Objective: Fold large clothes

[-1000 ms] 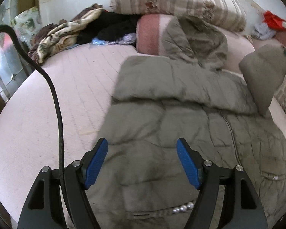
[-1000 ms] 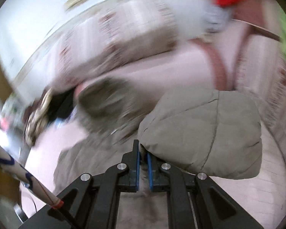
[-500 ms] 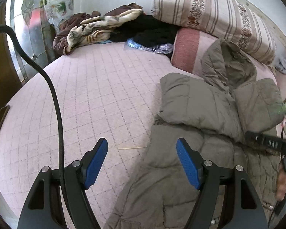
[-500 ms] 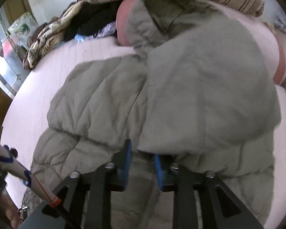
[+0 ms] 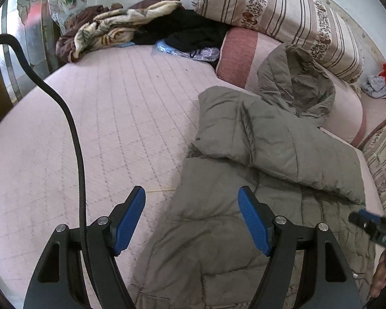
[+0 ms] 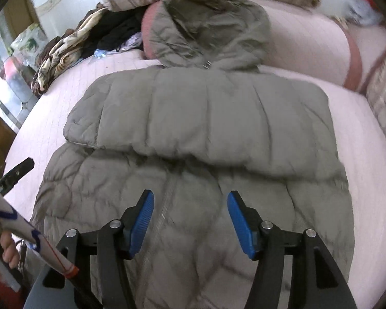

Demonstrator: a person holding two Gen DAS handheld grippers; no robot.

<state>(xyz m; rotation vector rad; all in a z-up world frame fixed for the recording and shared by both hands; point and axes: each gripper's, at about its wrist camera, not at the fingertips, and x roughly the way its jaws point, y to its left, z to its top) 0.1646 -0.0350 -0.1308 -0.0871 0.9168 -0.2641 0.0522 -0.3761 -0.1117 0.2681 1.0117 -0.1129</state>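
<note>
The coat (image 6: 193, 154) lies flat on the bed (image 5: 115, 128), front up. Its long axis runs from the hem nearest the person to the hood (image 6: 213, 31), which points away and rests up against the pink bolster (image 6: 308, 49) at the head of the bed. Both sleeves are folded across the chest, making a thick band crosswise to that axis.

The left gripper (image 5: 191, 221) hovers over the coat's left edge with its jaws wide apart and nothing in them. The right gripper (image 6: 190, 221) hangs above the zip line lower down, jaws apart as well, holding nothing.

What worries me is the padding. The coat is puffy and looks slippery, so the folded sleeves may spring open or slide off once the hem is lifted over them. A pinch that takes only the top layer would drag the shell and leave the back behind, skewing the fold. If the two grippers lift unevenly, the fold line will run slantwise. The hood, propped on the bolster, may stay sticking out beyond the bundle unless it is tucked down.
</note>
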